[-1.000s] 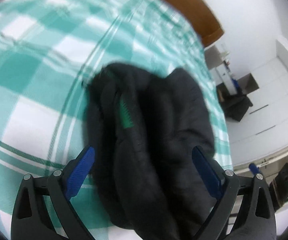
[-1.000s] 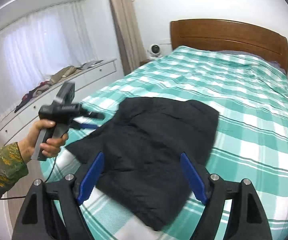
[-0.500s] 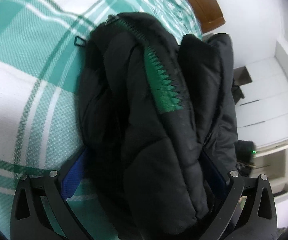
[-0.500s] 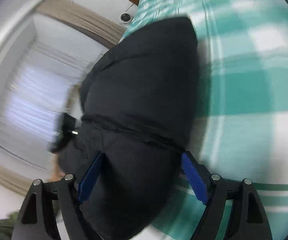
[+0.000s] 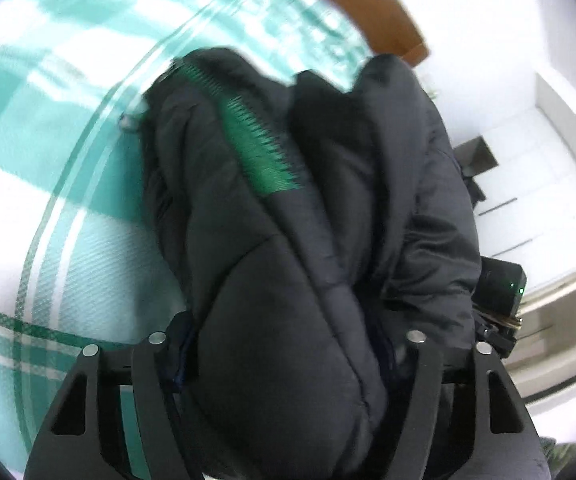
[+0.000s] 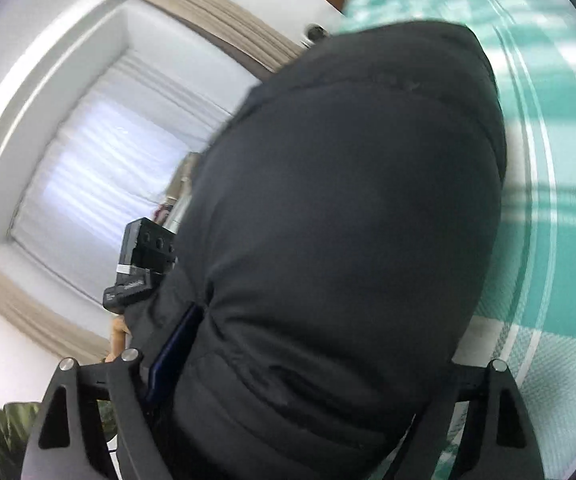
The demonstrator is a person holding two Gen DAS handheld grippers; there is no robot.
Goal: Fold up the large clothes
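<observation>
A black puffer jacket (image 5: pixel 288 264) with a green zipper strip (image 5: pixel 262 152) lies folded in a thick bundle on the green-and-white checked bed (image 5: pixel 48 184). My left gripper (image 5: pixel 288 344) is closed around the bundle's near end; the fabric bulges between the fingers and hides the blue pads. In the right wrist view the jacket (image 6: pixel 347 220) fills the middle. My right gripper (image 6: pixel 299 340) grips its other end, with one blue pad (image 6: pixel 174 350) pressed against the fabric. Each gripper's body shows in the other's view, partly hidden by the jacket.
The wooden headboard (image 5: pixel 351 4) stands at the far end of the bed. White wardrobes (image 5: pixel 527 184) are to the right. A curtained window (image 6: pixel 108 184) and beige curtain (image 6: pixel 224 12) show on the other side. The bed cover (image 6: pixel 551 160) stretches right of the jacket.
Both grippers have moved in onto the ends of the folded jacket and closed on it. The right gripper's view has tilted sideways.
</observation>
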